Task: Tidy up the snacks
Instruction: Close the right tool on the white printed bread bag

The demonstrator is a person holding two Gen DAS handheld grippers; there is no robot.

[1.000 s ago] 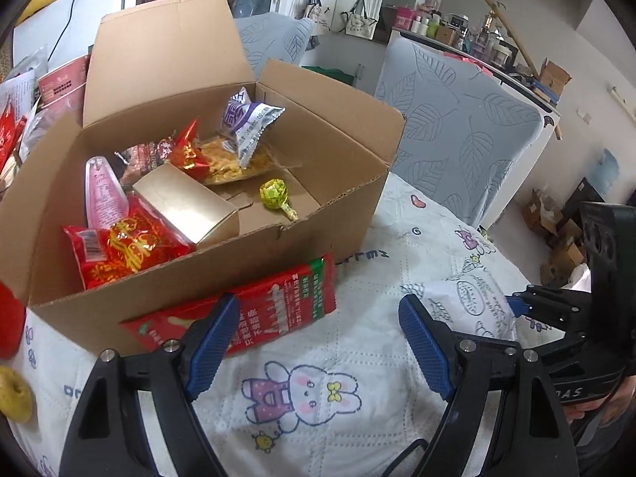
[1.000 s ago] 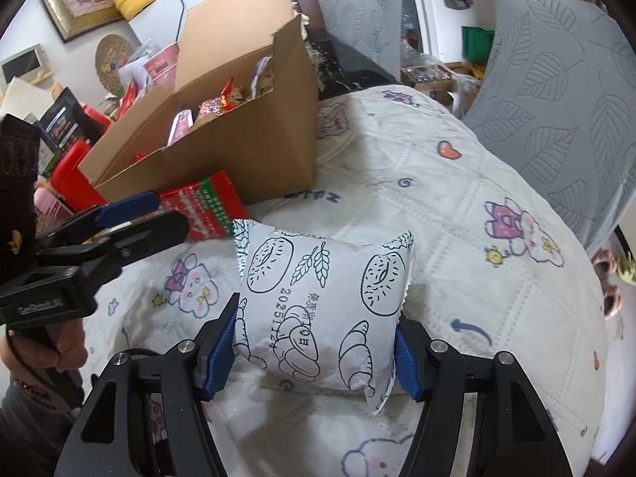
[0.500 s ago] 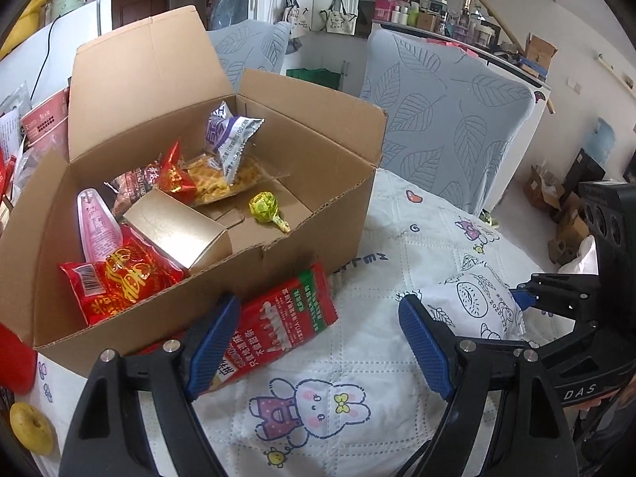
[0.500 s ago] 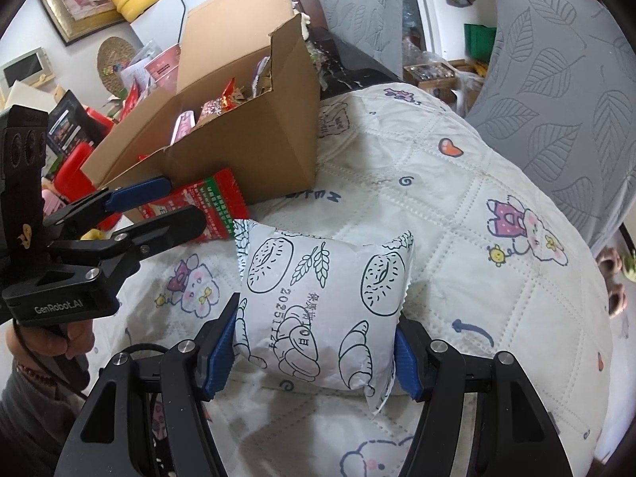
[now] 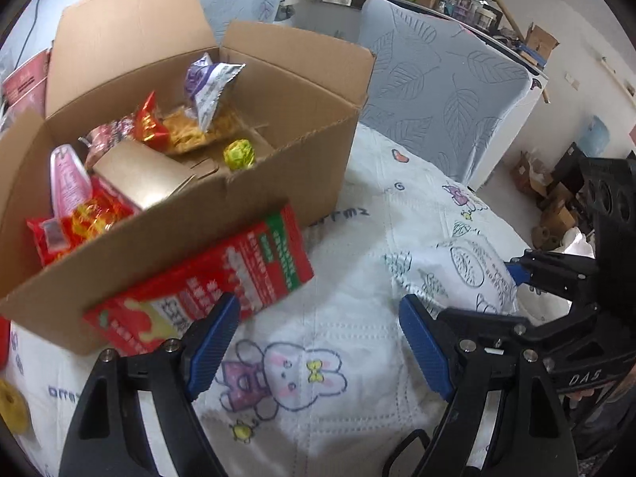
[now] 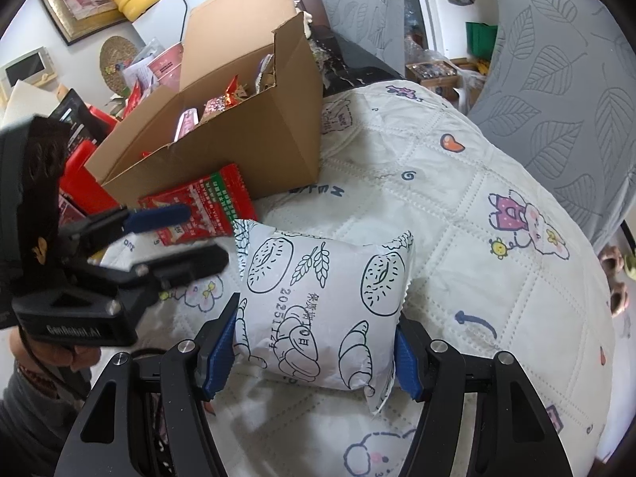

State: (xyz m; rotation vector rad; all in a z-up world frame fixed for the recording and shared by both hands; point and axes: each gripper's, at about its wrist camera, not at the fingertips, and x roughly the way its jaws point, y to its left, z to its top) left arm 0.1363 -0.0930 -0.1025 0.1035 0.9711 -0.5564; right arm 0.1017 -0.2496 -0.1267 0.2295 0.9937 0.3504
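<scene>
Left claw (image 5: 320, 338) nearer the red packet (image 5: 206, 286), wide; right claw (image 6: 314, 348) clamping puffy white pastry-print bag (image 6: 322, 306).

Black tool (image 5: 320, 342) (blue pads), grey sleeve (image 6: 28, 417).

Left gripper (image 5: 320, 342) now nearer the red packet (image 5: 206, 290).

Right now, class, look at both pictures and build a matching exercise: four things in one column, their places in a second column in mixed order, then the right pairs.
Things:
1. bread bag
2. red packet
3. green sweet
4. box

Places:
A. inside the box
B. between the right tongs
C. on the quilt, flaps open
D. leaning against the box's front wall

Pairs: 1-B, 2-D, 3-A, 4-C
</scene>
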